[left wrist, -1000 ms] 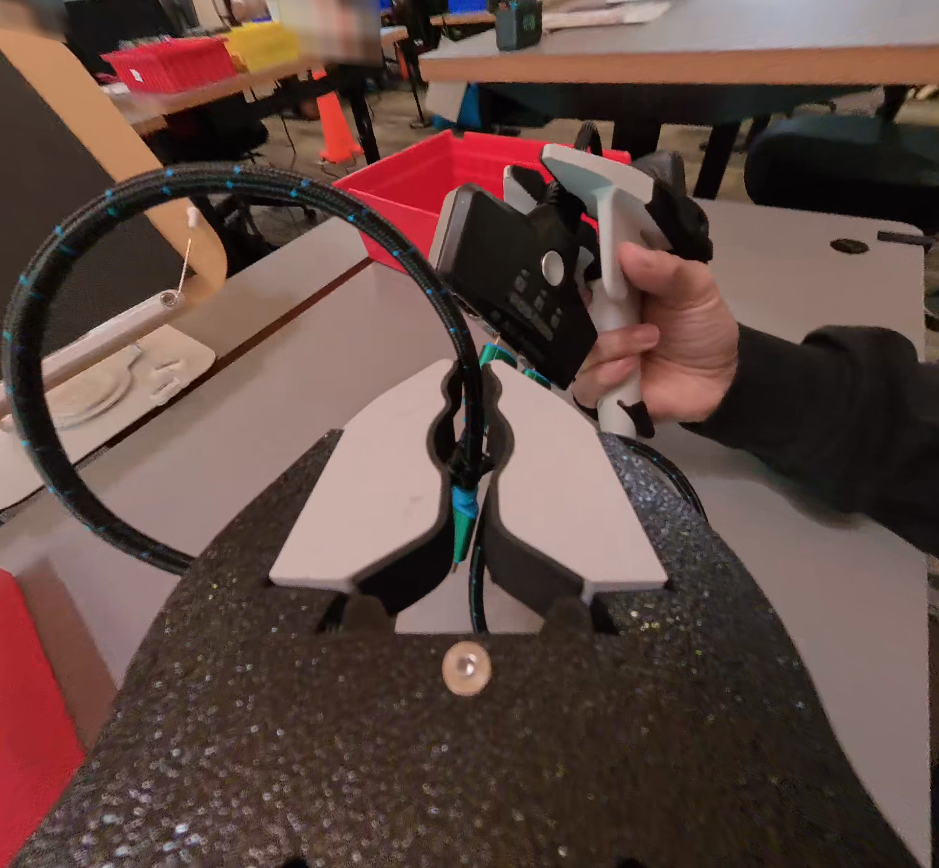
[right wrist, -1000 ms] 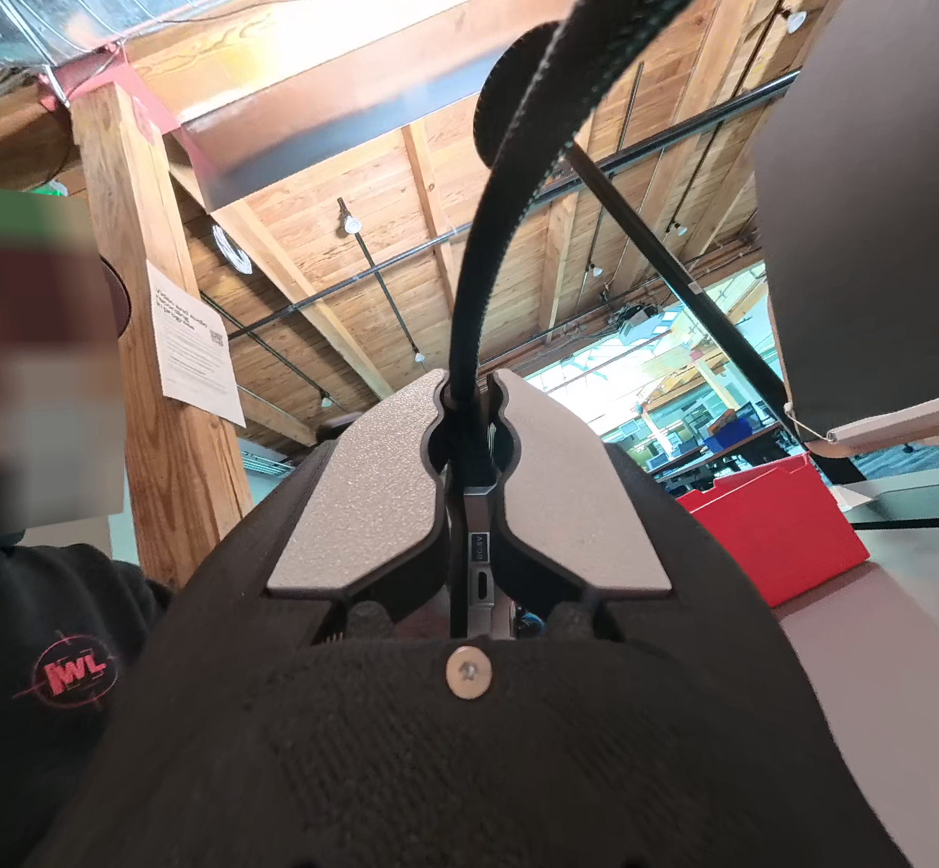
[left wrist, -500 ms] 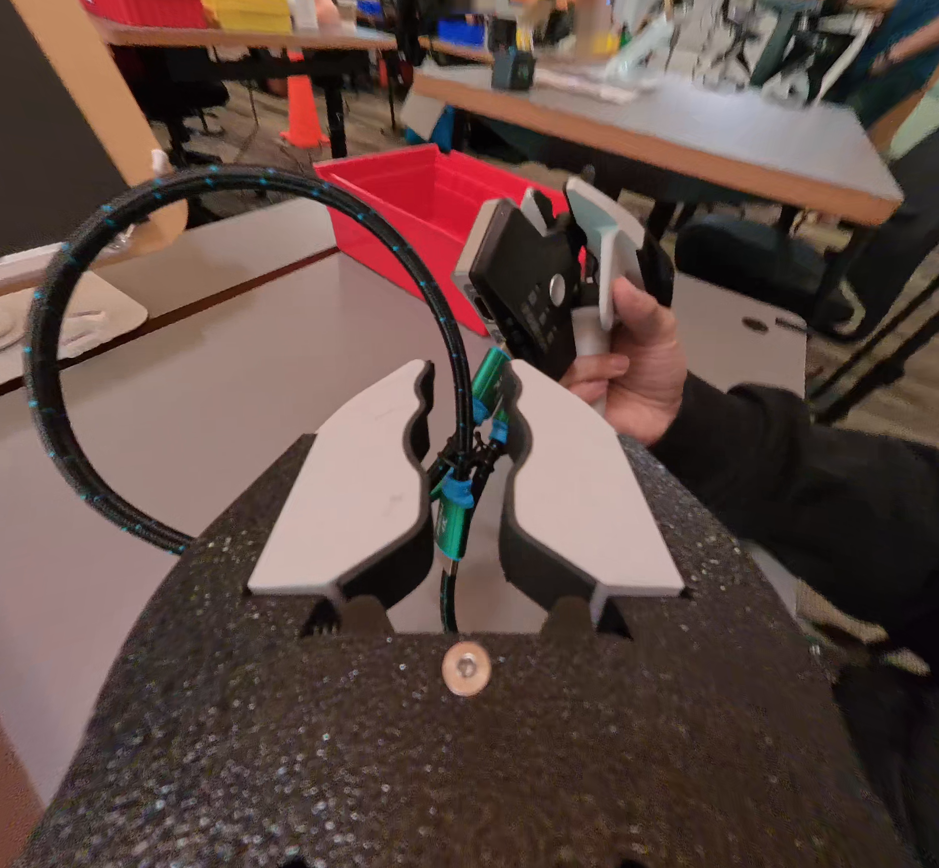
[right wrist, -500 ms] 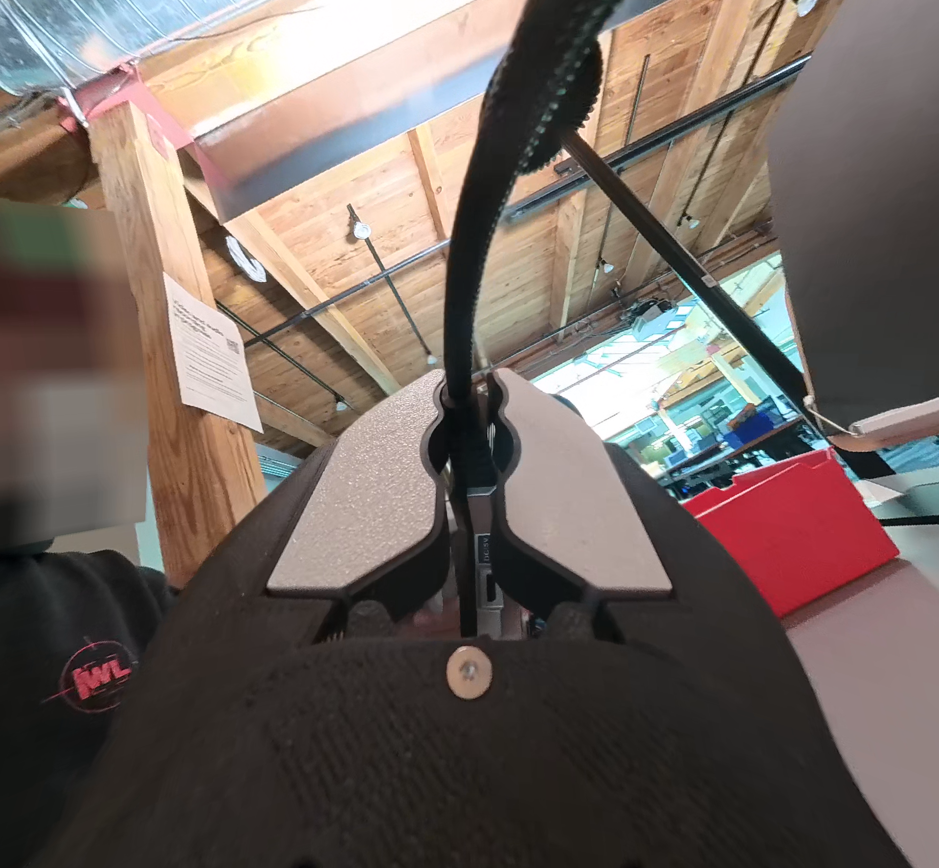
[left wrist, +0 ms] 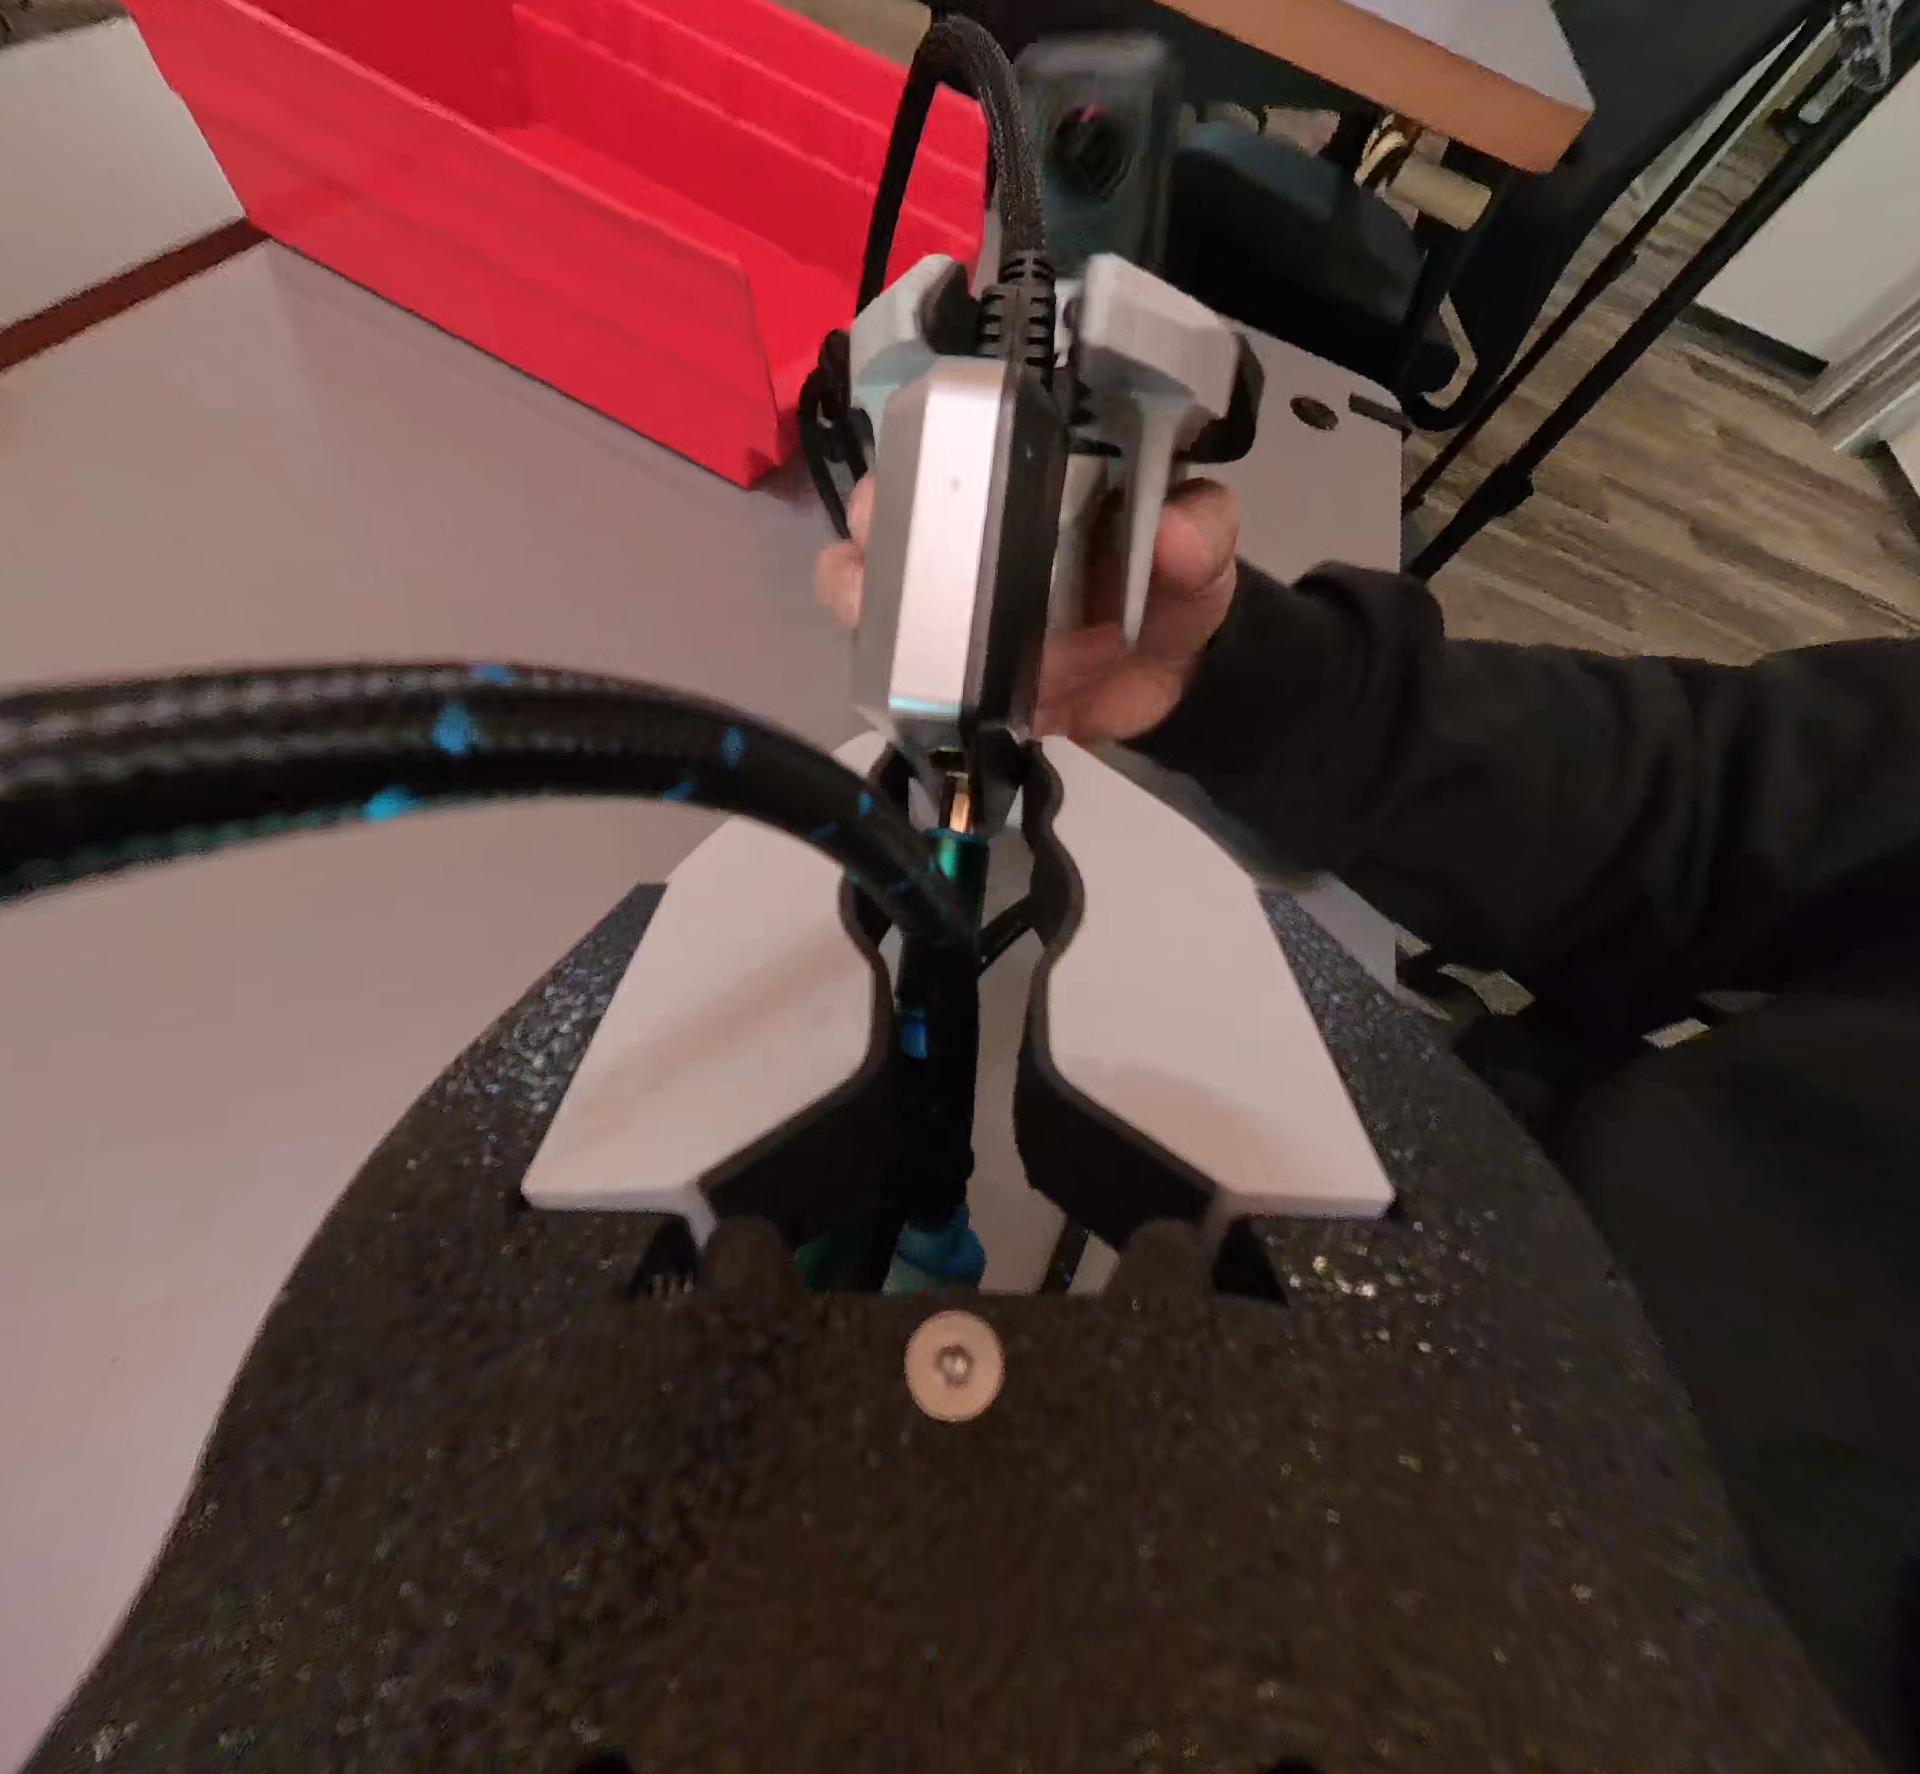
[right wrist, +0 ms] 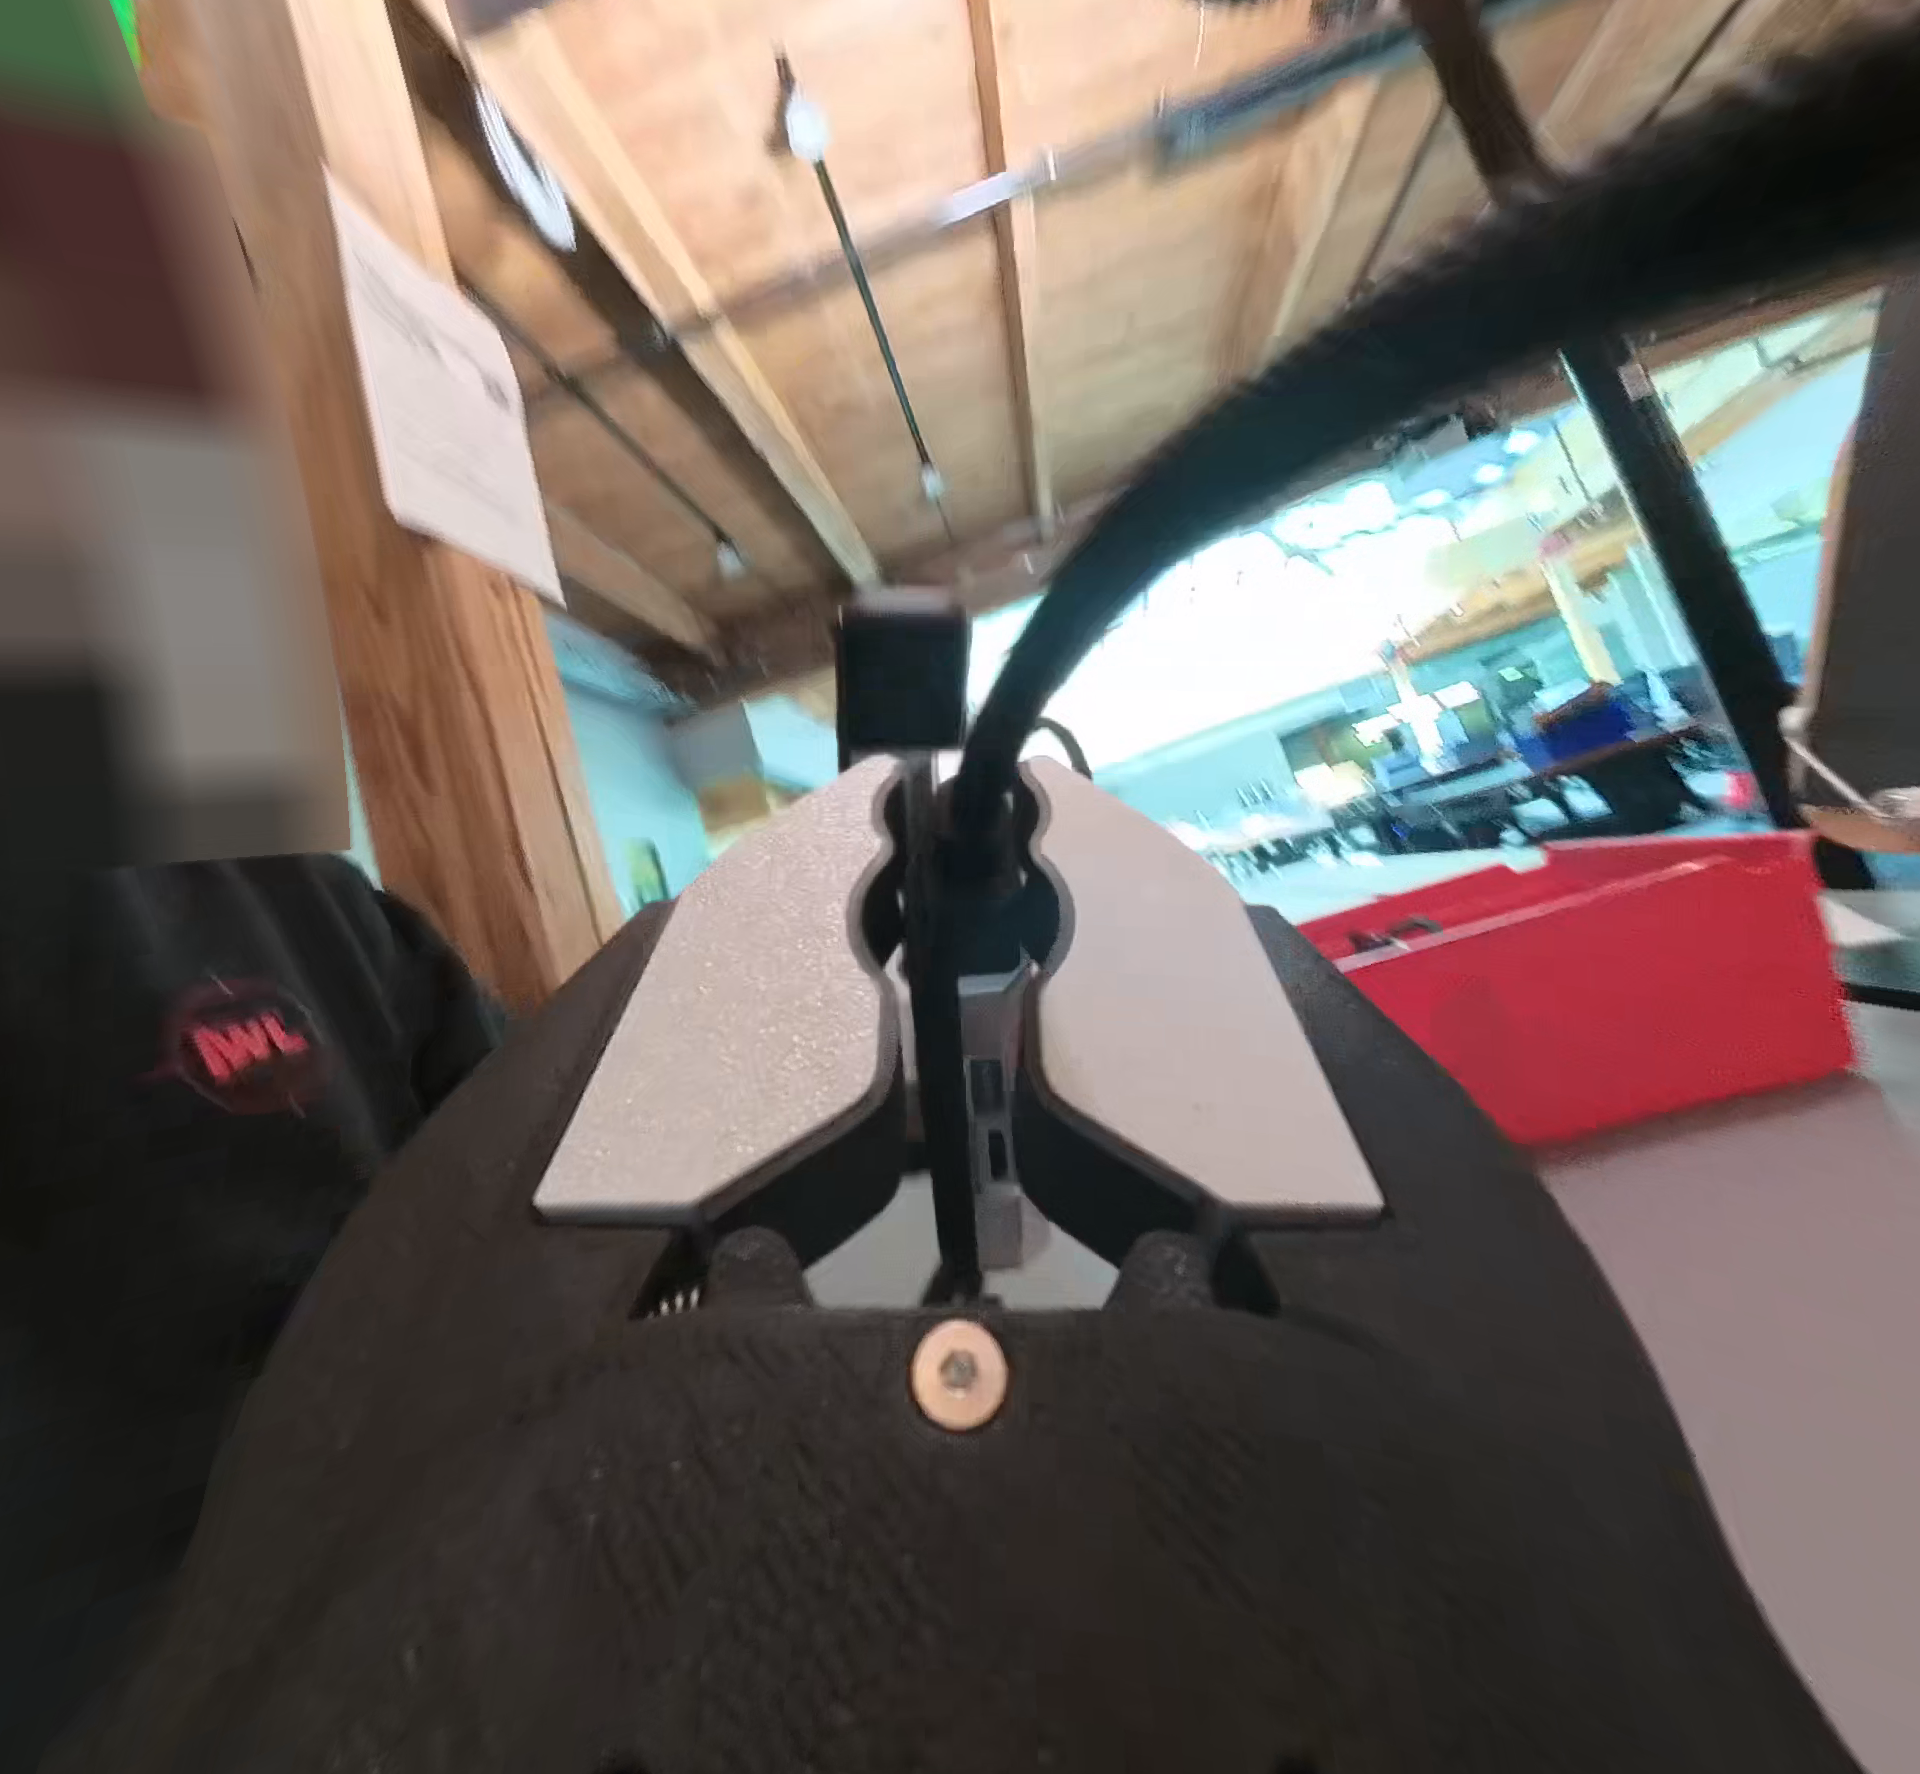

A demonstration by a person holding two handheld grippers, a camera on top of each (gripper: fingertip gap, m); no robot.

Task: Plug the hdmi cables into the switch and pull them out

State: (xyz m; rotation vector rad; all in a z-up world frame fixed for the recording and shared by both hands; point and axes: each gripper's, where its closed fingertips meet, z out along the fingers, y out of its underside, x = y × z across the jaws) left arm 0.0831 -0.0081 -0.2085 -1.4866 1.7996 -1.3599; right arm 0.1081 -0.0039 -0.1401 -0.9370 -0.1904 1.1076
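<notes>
The left gripper (left wrist: 961,851) is clamping a braided HDMI cable (left wrist: 436,737), its gold plug tip meeting the silver switch (left wrist: 940,540); the right gripper (right wrist: 961,851) is pinching that switch aloft; insertion is seemingly underway, needing a straight push; beyond are lying a grey table (left wrist: 312,519) and a red bin (left wrist: 499,145).

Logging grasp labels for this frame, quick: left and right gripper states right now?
Left gripper: closed on the braided HDMI cable near its green plug.
Right gripper: closed on the silver switch, which has a black cable attached.
</notes>
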